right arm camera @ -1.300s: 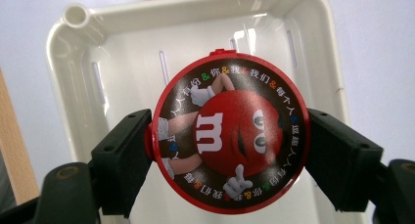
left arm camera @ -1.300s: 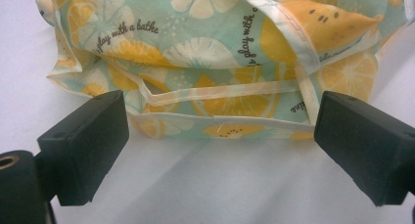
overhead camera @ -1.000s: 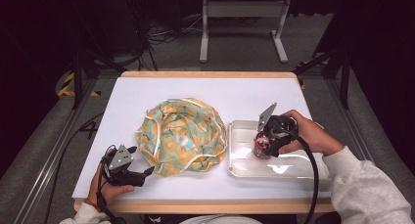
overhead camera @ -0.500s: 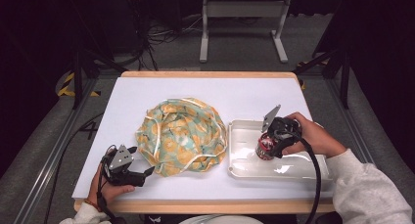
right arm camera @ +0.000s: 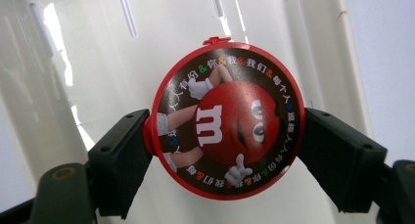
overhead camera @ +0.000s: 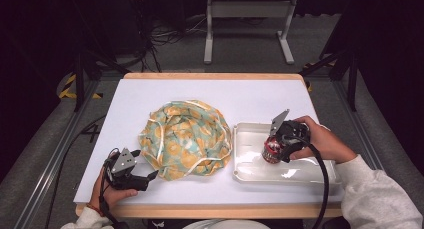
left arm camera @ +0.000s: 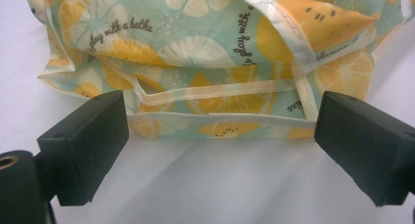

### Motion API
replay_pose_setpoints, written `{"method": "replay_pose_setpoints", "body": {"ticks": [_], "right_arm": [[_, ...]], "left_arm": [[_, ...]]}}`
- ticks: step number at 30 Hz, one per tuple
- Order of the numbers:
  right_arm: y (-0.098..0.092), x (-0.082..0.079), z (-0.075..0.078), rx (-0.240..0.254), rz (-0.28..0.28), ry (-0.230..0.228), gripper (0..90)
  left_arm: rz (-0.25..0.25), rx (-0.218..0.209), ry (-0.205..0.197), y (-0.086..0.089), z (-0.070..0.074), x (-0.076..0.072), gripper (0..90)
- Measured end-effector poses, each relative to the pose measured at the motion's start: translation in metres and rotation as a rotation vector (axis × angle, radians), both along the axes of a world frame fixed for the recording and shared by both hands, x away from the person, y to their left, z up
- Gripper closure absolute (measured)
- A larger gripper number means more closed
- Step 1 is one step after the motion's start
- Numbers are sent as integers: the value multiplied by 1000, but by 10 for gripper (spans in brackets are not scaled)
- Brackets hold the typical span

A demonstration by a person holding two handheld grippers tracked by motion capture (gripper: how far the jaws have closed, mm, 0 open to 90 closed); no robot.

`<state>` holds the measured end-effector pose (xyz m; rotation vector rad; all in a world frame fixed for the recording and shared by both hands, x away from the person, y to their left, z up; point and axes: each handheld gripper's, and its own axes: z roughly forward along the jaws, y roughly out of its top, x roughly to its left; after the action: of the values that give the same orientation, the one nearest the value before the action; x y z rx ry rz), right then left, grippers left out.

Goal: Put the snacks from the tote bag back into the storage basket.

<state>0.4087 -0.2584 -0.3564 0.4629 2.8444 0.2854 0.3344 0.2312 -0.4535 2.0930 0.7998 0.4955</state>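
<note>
A round candy can [right arm camera: 225,126] with a red lid and a cartoon face stands upright in the white plastic tray [overhead camera: 300,176] at the table's right. My right gripper [overhead camera: 276,148] points down over the can [overhead camera: 270,154]. Its jaws have just been opening, and they flank the can's sides with the grip eased off. A crumpled fabric bag [overhead camera: 185,139] with a lemon print lies mid-table. My left gripper [overhead camera: 152,175] rests on the table at the bag's near left edge. In the left gripper view it [left arm camera: 220,136] is open, and the bag's hem [left arm camera: 215,123] lies just beyond the pads.
The tray's ribbed white floor [right arm camera: 98,62] surrounds the can. The white tabletop [overhead camera: 240,96] is bare behind the bag and tray, with a wooden edge [overhead camera: 210,210] at the front. A metal stand [overhead camera: 247,26] and cables lie on the floor beyond the table.
My right gripper has come down a little with the can, which now stands on the tray floor. The left gripper and the bag have not moved.
</note>
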Motion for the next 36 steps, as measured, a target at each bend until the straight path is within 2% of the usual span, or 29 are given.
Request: {"method": "replay_pose_setpoints", "body": {"ticks": [5, 14, 22, 32, 36], "right_arm": [[1, -3, 0, -9, -15, -12, 232], [0, -4, 1, -9, -10, -11, 237], [-2, -3, 3, 8, -15, -15, 231], [-7, -8, 7, 79, -30, -34, 212], [-10, -10, 10, 113, -34, -56, 205]], "left_arm": [[-3, 1, 0, 0, 0, 0, 66], [0, 0, 1, 0, 0, 1, 66], [-6, -1, -3, 0, 0, 1, 66], [-10, -3, -5, 0, 1, 4, 65], [-17, -7, -6, -1, 1, 6, 66]]}}
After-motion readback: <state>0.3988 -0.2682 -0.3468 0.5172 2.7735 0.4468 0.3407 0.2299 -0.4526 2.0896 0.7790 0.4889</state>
